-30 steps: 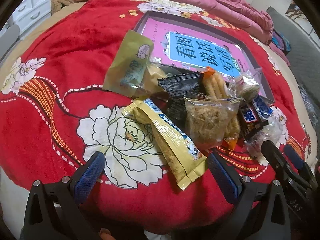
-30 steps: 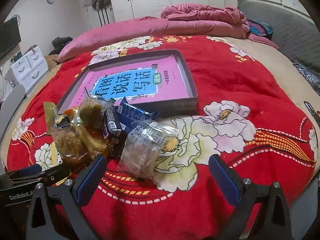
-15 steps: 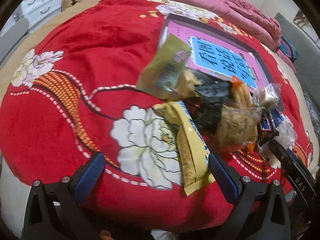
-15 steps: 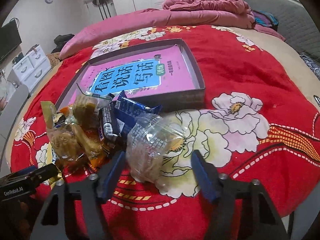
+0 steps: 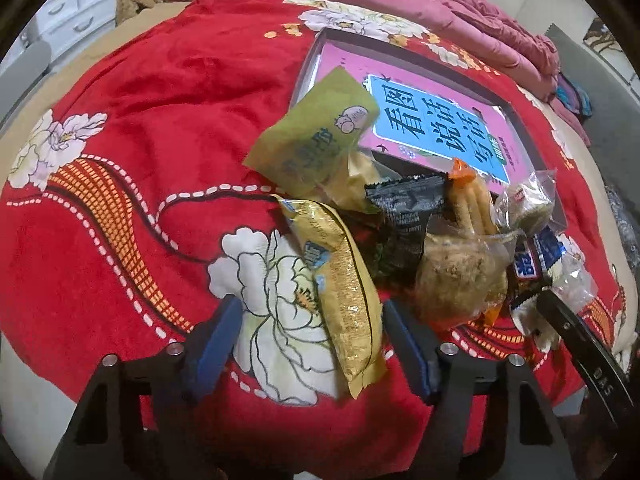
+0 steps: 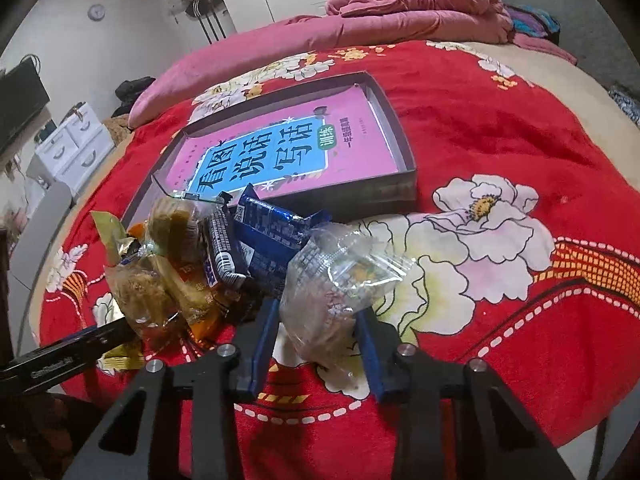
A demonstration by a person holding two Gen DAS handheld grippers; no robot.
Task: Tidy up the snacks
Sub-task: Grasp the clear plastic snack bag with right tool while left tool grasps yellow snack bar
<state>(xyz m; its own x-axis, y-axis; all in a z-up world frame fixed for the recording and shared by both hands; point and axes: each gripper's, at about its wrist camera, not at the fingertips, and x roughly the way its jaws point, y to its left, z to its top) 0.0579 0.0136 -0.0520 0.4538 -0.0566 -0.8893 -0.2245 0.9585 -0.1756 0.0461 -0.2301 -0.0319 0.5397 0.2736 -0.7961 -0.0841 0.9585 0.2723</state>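
Now: right gripper [image 6: 316, 344] closing, clamps clear packet [image 6: 336, 284], contents unclear | left gripper [image 5: 308, 344] closing, straddles yellow packet [image 5: 344, 300]

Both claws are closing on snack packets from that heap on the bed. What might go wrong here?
The right gripper, just closing, pinches a crinkly clear packet; thin film could slip out or its contents get crushed. The left gripper, also closing, straddles the yellow packet, which runs under the heap, so lifting may drag neighbours along.

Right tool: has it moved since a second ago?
Yes. The right tool has closed in on the clear snack bag, nearer the dark tray; its jaws have just been closing and now press the bag.
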